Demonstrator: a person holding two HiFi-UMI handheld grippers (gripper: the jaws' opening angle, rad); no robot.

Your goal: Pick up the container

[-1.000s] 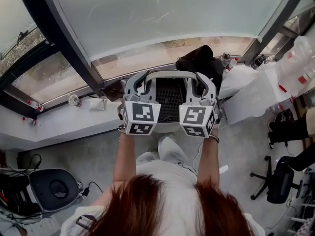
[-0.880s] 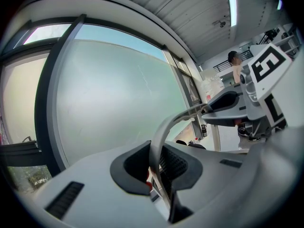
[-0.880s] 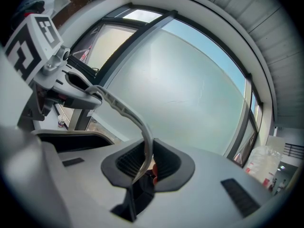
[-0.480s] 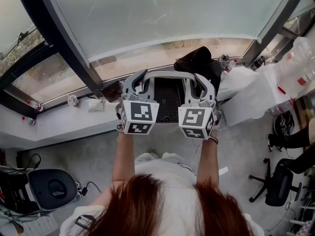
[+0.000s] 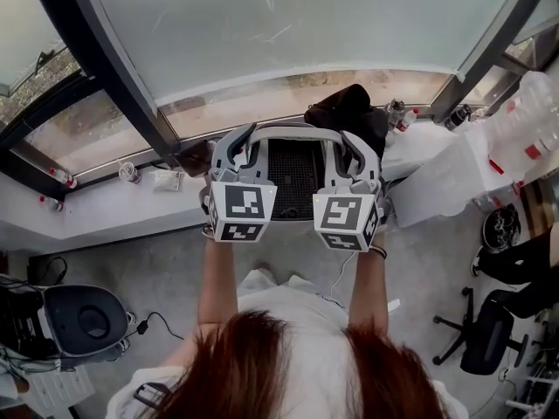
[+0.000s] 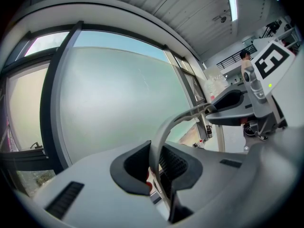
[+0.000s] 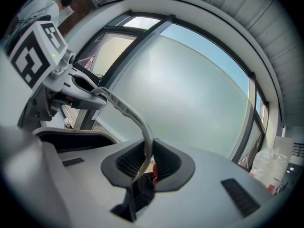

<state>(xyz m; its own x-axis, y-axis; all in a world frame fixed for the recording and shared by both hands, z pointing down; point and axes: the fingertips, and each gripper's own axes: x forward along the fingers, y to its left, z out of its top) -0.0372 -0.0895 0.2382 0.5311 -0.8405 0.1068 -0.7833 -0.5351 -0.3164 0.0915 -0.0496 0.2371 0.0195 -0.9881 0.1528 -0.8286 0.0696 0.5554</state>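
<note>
container (image 5: 295,169) higher in both grippers (image 5: 243,147) (image 5: 353,150)

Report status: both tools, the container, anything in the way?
Left tool shut on the container rim. Right tool shut on the opposite rim. Container held up between them, off the ledge. Nothing seen in the way.
</note>
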